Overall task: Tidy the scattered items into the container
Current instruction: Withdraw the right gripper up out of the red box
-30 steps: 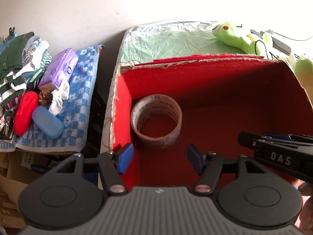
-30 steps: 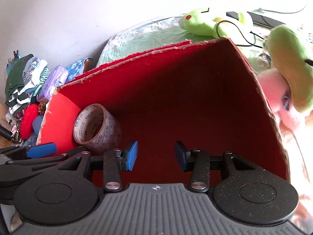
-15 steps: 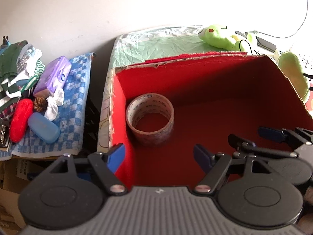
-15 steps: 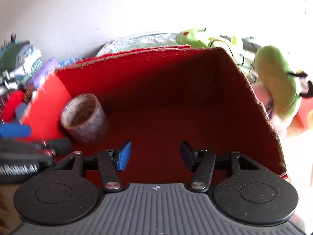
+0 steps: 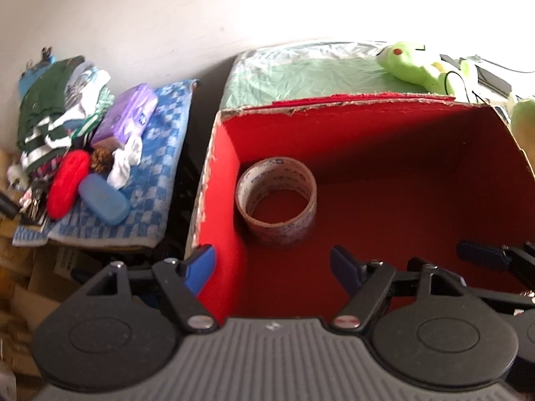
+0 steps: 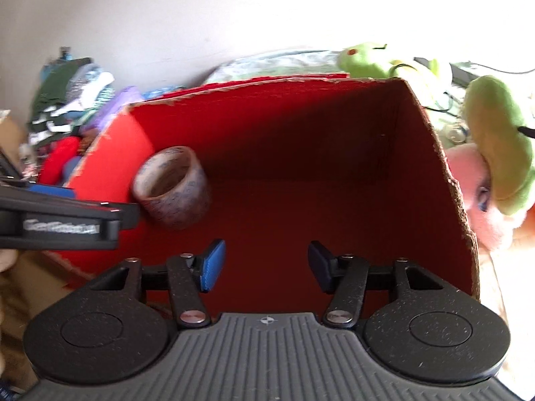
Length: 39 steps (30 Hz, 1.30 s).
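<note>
Both tools, left (image 5: 271,264) and right (image 6: 264,264), have spread wider since a second ago, the right now closing slightly, both empty above the box (image 5: 384,105), where only the tape (image 5: 277,210) lies.

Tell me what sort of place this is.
Most likely a lived-in bedroom or spare room: a green frog plush lies on crinkled green bedding, and folded clothes sit piled beside a blue checked towel.

My left gripper (image 5: 271,265) and right gripper (image 6: 264,264) look alike: ribbed grey housing, black speckled round discs, black linkage arms with silver screws, blue pads (image 6: 211,265) at the tips, white lettering along one side
</note>
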Each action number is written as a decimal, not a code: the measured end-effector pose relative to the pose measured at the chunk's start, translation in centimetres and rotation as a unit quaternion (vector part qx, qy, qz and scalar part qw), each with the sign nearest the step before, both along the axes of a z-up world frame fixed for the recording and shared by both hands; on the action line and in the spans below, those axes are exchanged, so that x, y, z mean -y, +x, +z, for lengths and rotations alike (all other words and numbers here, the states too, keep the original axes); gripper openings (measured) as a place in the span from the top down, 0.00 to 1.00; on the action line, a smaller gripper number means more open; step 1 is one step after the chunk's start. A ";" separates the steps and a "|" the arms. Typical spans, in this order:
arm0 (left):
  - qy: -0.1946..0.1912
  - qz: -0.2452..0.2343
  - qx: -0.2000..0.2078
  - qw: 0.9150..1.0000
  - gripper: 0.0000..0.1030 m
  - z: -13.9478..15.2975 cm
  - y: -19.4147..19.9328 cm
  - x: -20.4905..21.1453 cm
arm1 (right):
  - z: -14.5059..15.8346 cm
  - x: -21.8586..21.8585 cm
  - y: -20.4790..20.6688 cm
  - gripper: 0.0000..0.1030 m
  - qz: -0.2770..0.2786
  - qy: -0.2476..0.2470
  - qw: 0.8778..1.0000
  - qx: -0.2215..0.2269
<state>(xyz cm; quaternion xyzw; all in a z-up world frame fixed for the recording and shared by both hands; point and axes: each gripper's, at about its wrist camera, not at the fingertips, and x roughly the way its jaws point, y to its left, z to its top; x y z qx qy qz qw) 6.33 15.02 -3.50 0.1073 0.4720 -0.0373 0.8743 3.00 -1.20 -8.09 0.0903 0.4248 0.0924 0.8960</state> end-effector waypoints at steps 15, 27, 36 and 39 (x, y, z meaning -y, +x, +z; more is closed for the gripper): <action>-0.036 0.066 0.056 0.996 0.13 2.5 -2.8 -2.2 | -0.5 1.5 -0.1 0.37 0.044 0.052 0.998 0.001; -0.025 0.018 0.030 0.999 0.27 2.3 -1.8 -1.5 | 2.5 2.5 -2.9 0.53 0.047 0.062 0.995 0.060; -0.032 0.030 0.016 0.999 0.26 2.0 -2.1 -3.3 | 5.6 -0.1 -5.5 0.61 0.129 0.071 0.981 0.123; -0.035 0.040 0.015 0.998 0.26 2.1 -2.2 -4.0 | 6.1 -0.8 -5.7 0.71 0.158 0.085 0.976 0.124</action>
